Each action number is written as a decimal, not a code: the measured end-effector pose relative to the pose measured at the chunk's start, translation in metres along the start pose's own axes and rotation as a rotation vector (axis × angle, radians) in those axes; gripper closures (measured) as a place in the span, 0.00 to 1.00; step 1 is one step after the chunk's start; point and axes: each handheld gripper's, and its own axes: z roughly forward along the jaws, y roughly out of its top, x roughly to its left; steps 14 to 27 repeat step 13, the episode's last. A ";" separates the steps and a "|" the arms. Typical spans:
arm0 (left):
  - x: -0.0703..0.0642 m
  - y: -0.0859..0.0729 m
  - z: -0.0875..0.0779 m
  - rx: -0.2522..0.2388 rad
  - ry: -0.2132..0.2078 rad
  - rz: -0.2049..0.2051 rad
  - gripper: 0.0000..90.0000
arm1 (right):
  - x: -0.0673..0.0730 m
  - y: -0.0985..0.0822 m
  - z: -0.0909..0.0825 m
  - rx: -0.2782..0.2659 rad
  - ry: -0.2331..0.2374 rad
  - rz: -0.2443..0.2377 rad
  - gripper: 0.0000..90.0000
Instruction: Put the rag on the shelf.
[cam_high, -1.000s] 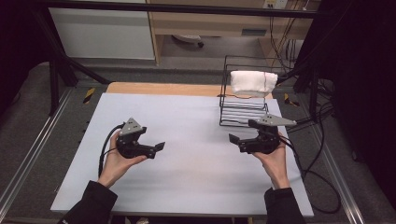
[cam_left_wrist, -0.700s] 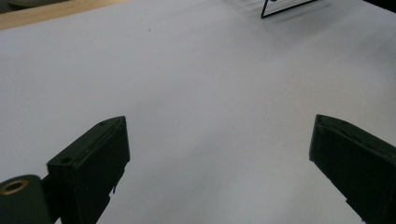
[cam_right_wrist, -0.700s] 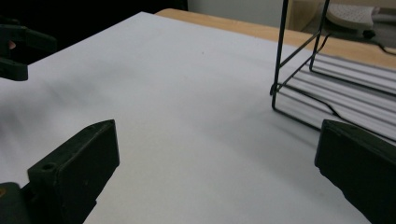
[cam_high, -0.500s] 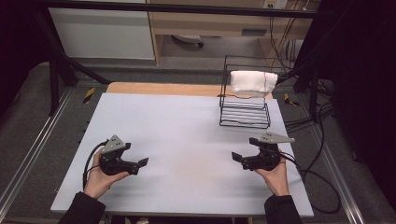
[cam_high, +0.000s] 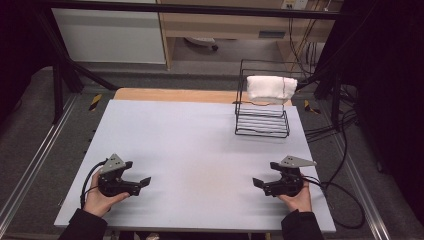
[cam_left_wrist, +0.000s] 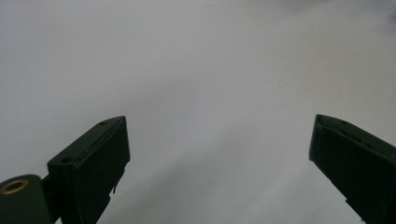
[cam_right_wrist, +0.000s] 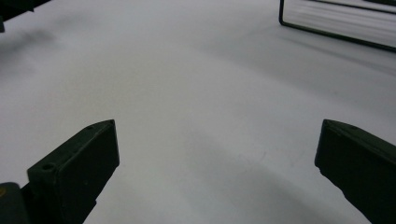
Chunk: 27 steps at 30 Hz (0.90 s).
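The left gripper sits at about 7 o'clock on the table, jaws spread wide — nothing between them. The right gripper rests at 5 o'clock, equally wide and empty. Both lie near the front edge, with bare surface between them. At 1 o'clock stands a black wire rack holding a white folded cloth — well apart from both.
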 end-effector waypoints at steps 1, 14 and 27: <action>0.001 -0.001 0.000 0.004 0.001 0.000 0.06 | 0.000 -0.002 0.000 0.001 -0.001 0.008 0.01; 0.000 -0.007 0.003 0.030 0.005 0.015 0.06 | 0.001 -0.007 0.002 0.020 0.004 -0.002 0.01; 0.000 -0.007 0.003 0.030 0.005 0.015 0.06 | 0.001 -0.007 0.002 0.020 0.004 -0.002 0.01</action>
